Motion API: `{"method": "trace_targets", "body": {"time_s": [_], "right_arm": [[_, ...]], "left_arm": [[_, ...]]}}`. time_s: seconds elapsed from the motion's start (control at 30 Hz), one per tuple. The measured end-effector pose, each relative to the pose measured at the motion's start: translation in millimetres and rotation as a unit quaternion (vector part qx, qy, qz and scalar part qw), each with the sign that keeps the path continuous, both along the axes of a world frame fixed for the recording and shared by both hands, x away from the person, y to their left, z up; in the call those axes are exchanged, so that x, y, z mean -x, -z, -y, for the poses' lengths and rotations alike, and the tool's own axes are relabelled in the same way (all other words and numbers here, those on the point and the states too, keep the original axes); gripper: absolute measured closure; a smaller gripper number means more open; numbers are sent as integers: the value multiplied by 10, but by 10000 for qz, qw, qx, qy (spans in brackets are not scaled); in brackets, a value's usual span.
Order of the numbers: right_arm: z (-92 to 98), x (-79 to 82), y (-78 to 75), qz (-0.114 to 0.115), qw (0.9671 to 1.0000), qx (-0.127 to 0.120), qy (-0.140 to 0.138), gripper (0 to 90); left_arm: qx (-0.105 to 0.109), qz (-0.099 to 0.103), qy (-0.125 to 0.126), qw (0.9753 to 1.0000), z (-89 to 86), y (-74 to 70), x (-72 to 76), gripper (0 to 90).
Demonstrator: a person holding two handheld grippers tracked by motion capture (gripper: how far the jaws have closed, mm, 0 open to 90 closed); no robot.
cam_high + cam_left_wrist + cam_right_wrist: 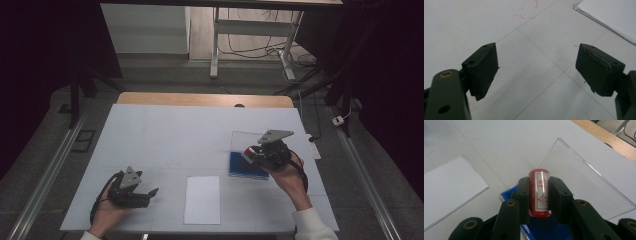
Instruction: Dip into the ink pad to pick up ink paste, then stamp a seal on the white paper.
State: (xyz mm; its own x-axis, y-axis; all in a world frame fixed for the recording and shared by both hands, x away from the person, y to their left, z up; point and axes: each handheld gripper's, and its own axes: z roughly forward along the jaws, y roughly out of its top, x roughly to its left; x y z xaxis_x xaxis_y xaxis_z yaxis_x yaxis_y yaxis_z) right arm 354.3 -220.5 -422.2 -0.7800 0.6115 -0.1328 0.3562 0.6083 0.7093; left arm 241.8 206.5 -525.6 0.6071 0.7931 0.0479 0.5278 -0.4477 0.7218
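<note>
my right hand-held gripper is clamped on a red stamp, above the blue ink pad. my left hand-held gripper gapes wide, holding nothing, over the counter.

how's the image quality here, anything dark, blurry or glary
High view: dim overall, edges of the room nearly black, the white table cover the brightest area. Left gripper view: evenly lit, open jaws soft and near, left gripper. Right gripper view: the red stamp in the right gripper is sharp, the clear lid shows faint bright edges, far corners blur.
</note>
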Motion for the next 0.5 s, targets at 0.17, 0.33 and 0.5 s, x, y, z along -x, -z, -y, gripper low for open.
{"method": "trace_targets", "body": {"time_s": [0.17,0.33,0.5], "right_arm": [[-28,30,-30,4,10000,-47,-62,696],[-54,44,-38,7,9999,-22,-146,697],[-87,64,-48,-8,9997,-107,-228,697]], "left_arm": [[-5,1,-1,10000,1,2,1,185],[-19,1,-8,10000,0,4,-1,184],[3,8,-2,10000,-4,-1,-2,185]]}}
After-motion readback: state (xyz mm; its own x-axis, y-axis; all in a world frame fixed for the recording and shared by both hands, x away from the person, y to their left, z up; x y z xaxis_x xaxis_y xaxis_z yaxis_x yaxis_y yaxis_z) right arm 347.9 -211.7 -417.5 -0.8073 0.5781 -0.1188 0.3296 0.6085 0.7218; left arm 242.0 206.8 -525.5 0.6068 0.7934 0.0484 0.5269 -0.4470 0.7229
